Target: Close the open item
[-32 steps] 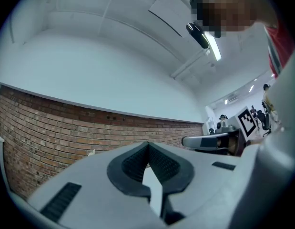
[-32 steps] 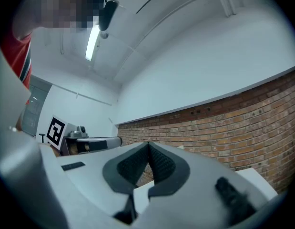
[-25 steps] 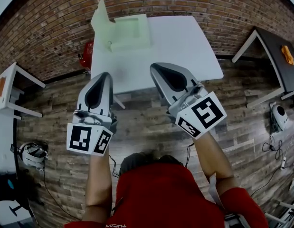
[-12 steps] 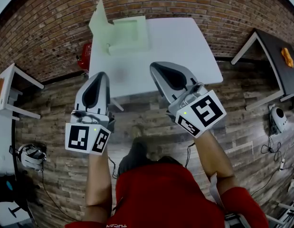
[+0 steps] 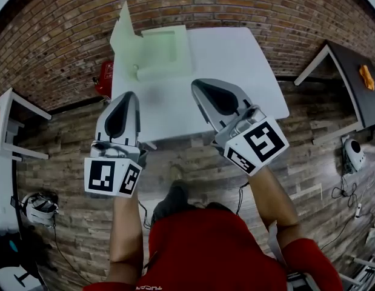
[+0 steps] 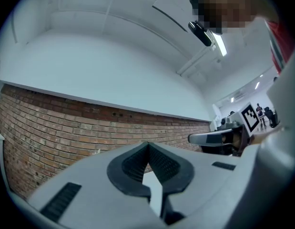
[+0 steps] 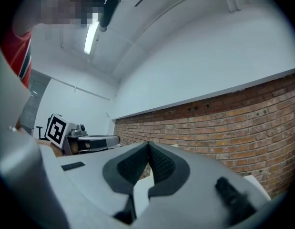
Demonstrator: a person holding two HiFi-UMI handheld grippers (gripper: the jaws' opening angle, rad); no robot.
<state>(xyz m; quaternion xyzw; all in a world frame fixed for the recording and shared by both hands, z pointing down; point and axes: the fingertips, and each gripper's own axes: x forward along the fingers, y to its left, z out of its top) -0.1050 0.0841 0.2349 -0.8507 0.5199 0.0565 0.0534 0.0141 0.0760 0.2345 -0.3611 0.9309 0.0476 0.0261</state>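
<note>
A pale green box lies open at the far left of a white table, its lid standing up at the box's left side. My left gripper is shut and empty, its tip over the table's near edge, well short of the box. Level with it on the right, my right gripper is shut and empty too, over the table's near part. In the left gripper view the left gripper points at the brick wall with its jaws meeting; the right gripper shows the same in its own view.
A brick wall runs behind the table. Wood-plank floor lies below me. A dark table with an orange thing stands at the right, a white table at the left. Cables and a device lie on the floor.
The table and open box have come nearer and lower in the head view as I moved forward. Both grippers keep their pose and stay shut.
</note>
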